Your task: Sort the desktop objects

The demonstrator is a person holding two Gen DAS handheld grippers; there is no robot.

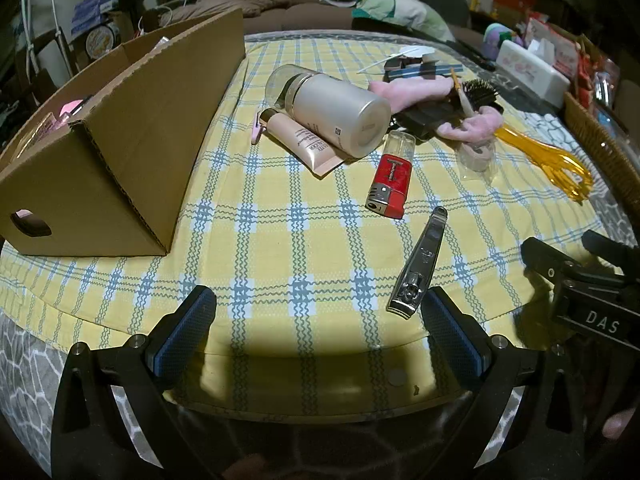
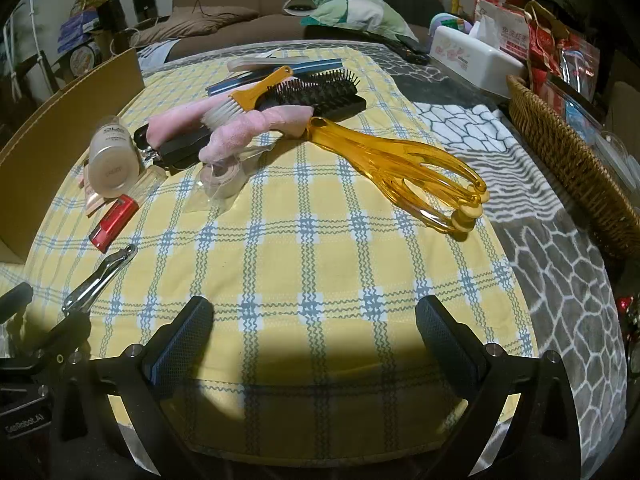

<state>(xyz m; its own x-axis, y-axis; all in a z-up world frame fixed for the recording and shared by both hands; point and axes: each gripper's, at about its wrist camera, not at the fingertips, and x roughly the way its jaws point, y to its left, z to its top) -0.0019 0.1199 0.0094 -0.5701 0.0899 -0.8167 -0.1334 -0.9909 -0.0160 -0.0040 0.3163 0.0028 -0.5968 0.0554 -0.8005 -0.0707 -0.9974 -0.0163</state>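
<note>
Just beyond the left gripper [image 1: 318, 328]'s spread, empty fingers lies the nail clipper [image 1: 420, 262] (likely next pick); right gripper [image 2: 314, 330] likewise spread, idle. Box [image 1: 120, 140] waits.

"DAS" — right claw [image 1: 576, 276] (white letters)

A table with a grey patterned cover [image 2: 560, 300] carries a yellow checked cloth [image 1: 280, 232]. On the cloth sit a cardboard box [image 1: 132, 152], a red lighter [image 1: 390, 186], a nail clipper [image 1: 420, 264], a white bottle [image 1: 336, 110], a cream tube [image 1: 304, 144] and an orange massager [image 2: 396, 160].
</note>
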